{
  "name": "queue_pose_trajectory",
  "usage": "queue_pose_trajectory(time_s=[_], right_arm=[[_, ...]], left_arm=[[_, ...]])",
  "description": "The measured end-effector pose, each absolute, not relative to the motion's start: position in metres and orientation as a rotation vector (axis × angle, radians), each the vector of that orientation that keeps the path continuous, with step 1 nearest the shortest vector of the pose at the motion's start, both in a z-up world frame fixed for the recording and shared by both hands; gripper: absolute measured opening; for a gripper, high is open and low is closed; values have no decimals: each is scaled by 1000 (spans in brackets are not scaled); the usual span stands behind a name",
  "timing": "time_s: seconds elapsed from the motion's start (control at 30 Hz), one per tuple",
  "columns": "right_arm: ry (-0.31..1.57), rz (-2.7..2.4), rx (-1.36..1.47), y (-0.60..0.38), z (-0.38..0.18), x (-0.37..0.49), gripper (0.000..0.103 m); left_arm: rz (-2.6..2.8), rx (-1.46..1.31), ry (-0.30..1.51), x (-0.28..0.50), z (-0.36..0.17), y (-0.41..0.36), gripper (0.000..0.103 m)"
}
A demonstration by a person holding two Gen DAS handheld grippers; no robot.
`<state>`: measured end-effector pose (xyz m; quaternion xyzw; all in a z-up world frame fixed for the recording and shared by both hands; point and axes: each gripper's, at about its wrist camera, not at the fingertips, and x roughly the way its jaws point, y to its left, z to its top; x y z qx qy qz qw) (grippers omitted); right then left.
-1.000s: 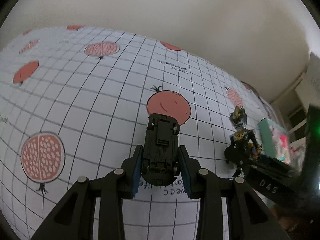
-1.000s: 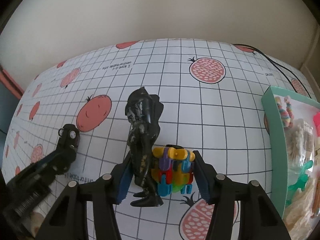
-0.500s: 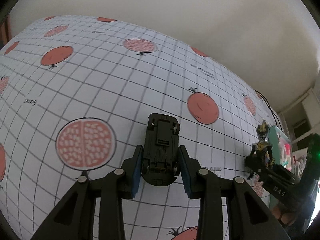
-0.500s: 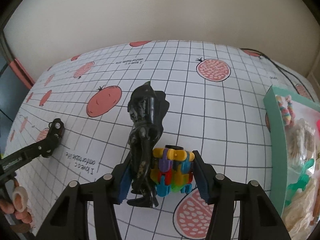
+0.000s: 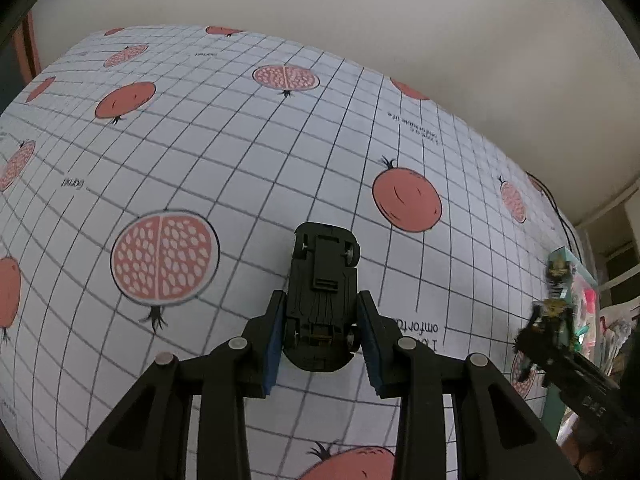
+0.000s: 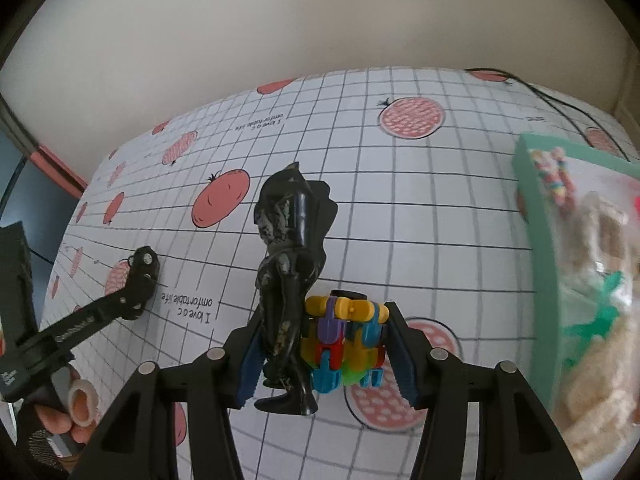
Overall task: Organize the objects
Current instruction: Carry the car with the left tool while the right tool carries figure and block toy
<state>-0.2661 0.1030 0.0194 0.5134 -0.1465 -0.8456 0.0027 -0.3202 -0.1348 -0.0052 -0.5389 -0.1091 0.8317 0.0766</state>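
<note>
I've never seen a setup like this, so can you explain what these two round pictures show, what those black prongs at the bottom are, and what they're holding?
There is no robot. A person holds a hand-operated gripper in each hand, and each carries a wide-angle camera looking along its two fingers, which are the black prongs.

The left camera shows the left gripper shut on a black toy car, underside toward the camera. The right gripper is at its far right edge.

The right camera shows the right gripper shut on two toys together: a dark figure and a block toy of many colours. The left gripper with the car appears at its left.

Below is a tablecloth with a grid and fruit prints. At the right stands a green box of toys and packets.
</note>
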Motion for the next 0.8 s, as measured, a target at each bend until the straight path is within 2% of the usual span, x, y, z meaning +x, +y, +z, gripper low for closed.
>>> queue_pose_trajectory(time_s=[0.23, 0.8], right_arm=[[-436, -2712, 1567, 110, 55, -236, 57], [-498, -2809, 1439, 150, 119, -158, 57]], left_arm=[[2502, -1677, -353, -306, 6, -117, 36], [2531, -1516, -228, -241, 89, -46, 36]])
